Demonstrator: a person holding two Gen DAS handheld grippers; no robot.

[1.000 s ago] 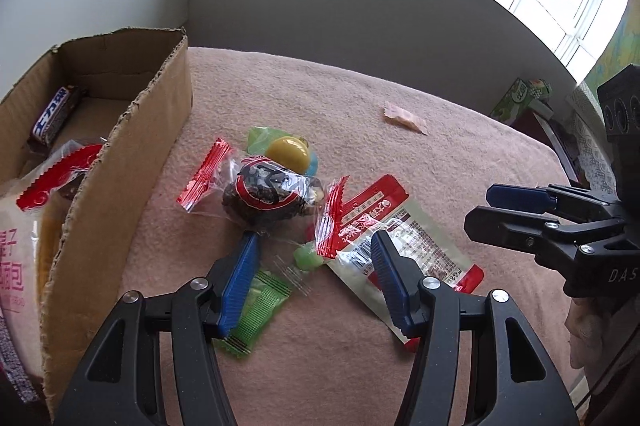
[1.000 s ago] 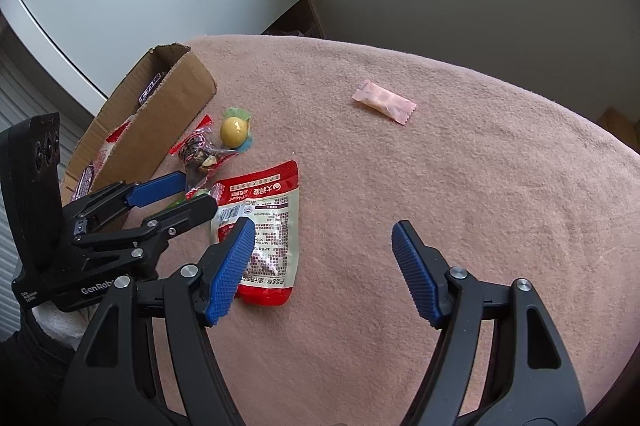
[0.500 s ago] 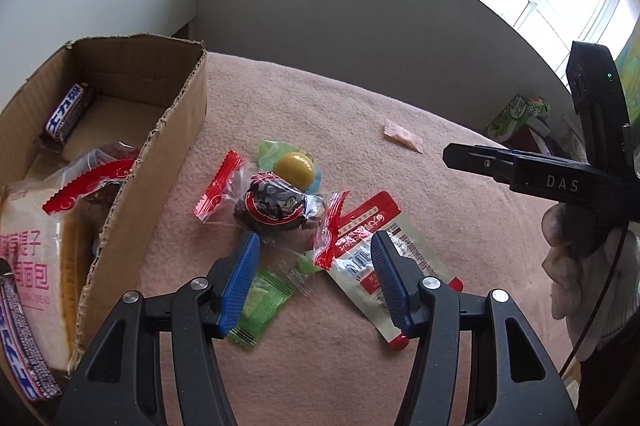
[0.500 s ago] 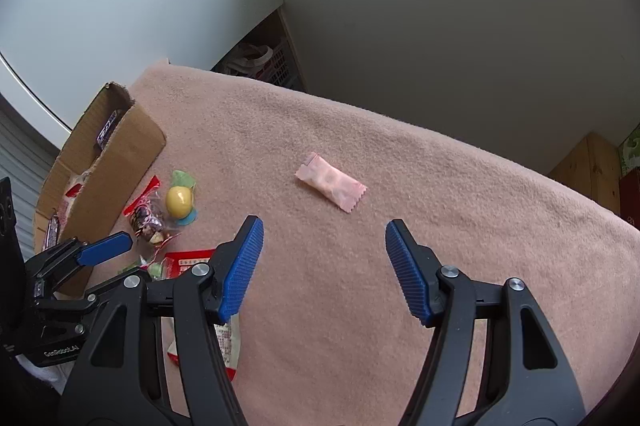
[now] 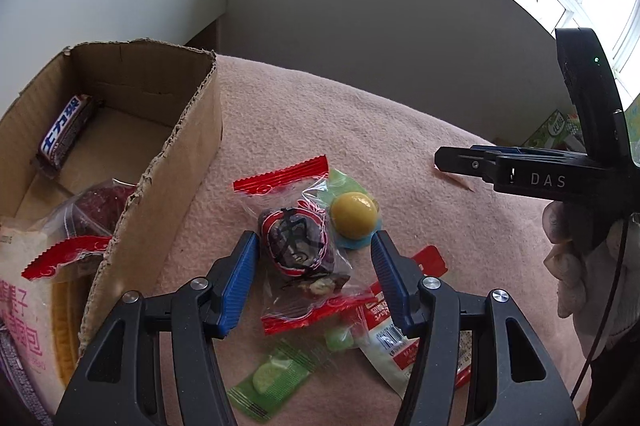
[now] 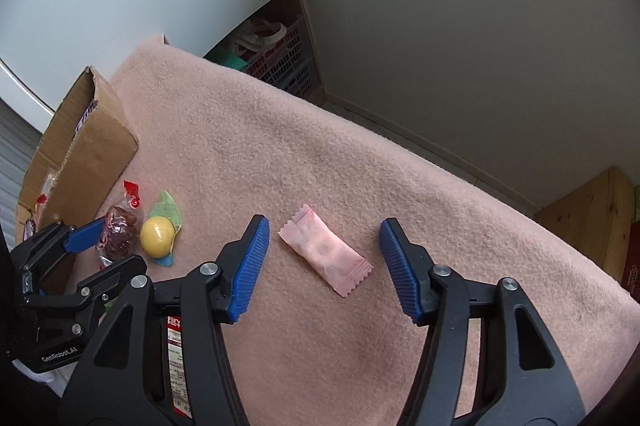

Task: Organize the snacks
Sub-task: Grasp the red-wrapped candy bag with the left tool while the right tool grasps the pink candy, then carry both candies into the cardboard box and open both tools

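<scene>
Right gripper (image 6: 322, 266) spread wide, pink candy packet (image 6: 326, 255) between its fingers.
Left gripper (image 5: 310, 280) spread around clear date packet (image 5: 298, 246).

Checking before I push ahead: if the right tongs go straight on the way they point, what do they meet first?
Most likely the pink candy wrapper, lying on the pink blanket between the open right tongs; how high they are above it is unclear.

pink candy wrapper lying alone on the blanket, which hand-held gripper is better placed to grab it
Right. The right hand-held gripper is open with the pink candy wrapper lying between its fingers. The left hand-held gripper is open over the clear date packet beside the cardboard box, away from it.
</scene>
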